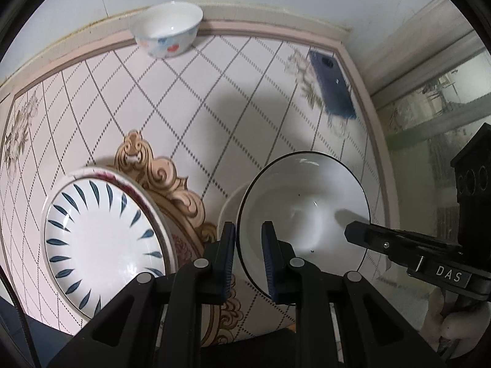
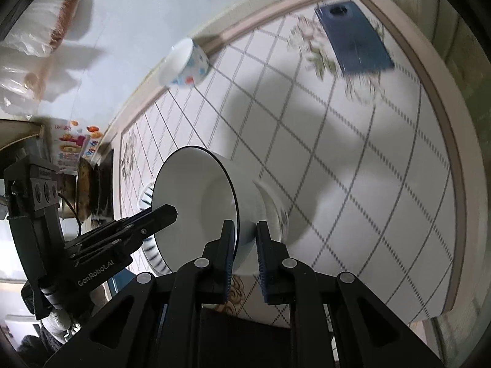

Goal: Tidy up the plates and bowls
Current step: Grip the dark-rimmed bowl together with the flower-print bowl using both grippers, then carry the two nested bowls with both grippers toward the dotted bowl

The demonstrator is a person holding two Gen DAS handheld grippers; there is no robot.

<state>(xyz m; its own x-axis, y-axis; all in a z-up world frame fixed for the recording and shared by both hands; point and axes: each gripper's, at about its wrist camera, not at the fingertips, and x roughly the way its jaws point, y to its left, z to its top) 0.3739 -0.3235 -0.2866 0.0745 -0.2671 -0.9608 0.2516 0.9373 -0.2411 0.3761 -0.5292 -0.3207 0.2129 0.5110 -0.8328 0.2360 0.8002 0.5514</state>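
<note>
On our left sit stacked plates (image 1: 104, 239) – sorting is partly done, we judge, with the floral bowl (image 1: 167, 29) left by the far wall. Our left gripper (image 1: 248, 254) and right gripper (image 2: 245, 253) both clench the black-rimmed bowl (image 1: 303, 208), seemingly over another bowl – only the right view shows bags (image 2: 40, 36) on the wall

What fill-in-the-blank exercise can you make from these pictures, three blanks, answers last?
1. Both grippers, the left gripper and the right gripper, pinch the rim of the same white ____.
2. The plate with blue leaf marks rests on another ____.
3. The phone lies near the table's edge, and its color is ____.

Answers: bowl; plate; blue
</note>
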